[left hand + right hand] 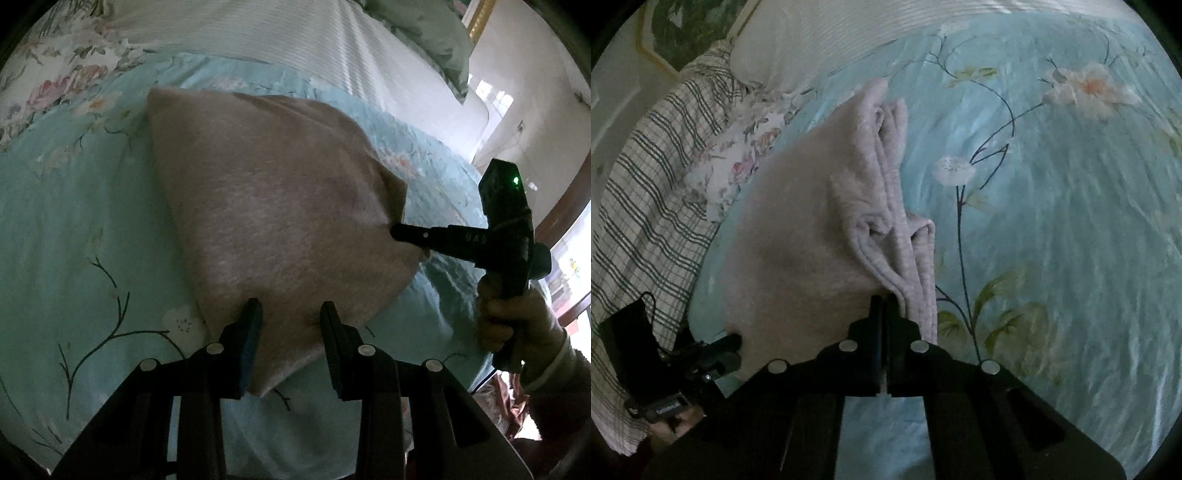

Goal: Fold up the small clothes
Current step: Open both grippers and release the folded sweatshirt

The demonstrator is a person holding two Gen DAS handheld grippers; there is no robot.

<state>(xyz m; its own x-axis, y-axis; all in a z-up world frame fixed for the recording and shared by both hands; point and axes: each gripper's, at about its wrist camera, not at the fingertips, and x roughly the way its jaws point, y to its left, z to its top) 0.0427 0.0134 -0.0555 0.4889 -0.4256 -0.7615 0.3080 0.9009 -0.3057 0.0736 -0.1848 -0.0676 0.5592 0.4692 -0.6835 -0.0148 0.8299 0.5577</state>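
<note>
A pinkish-grey knitted cloth (266, 192) lies folded on the teal flowered bedsheet (74, 240), its near part raised off the sheet. My left gripper (291, 317) has the cloth's near corner between its part-closed fingers, pads against the fabric. My right gripper (399, 233) reaches in from the right, its tips pinched on the cloth's right corner. In the right wrist view its jaws (884, 301) stand together at the layered edge of the cloth (798, 229). The left gripper (729, 350) shows at the lower left edge of the cloth.
A white ribbed cover (258, 33) lies across the far side of the bed. A green-checked fabric (646, 184) and a small flowered fabric (746, 147) lie along the left. A person's hand (517, 325) holds the right gripper's handle. The teal sheet (1052, 240) stretches to the right.
</note>
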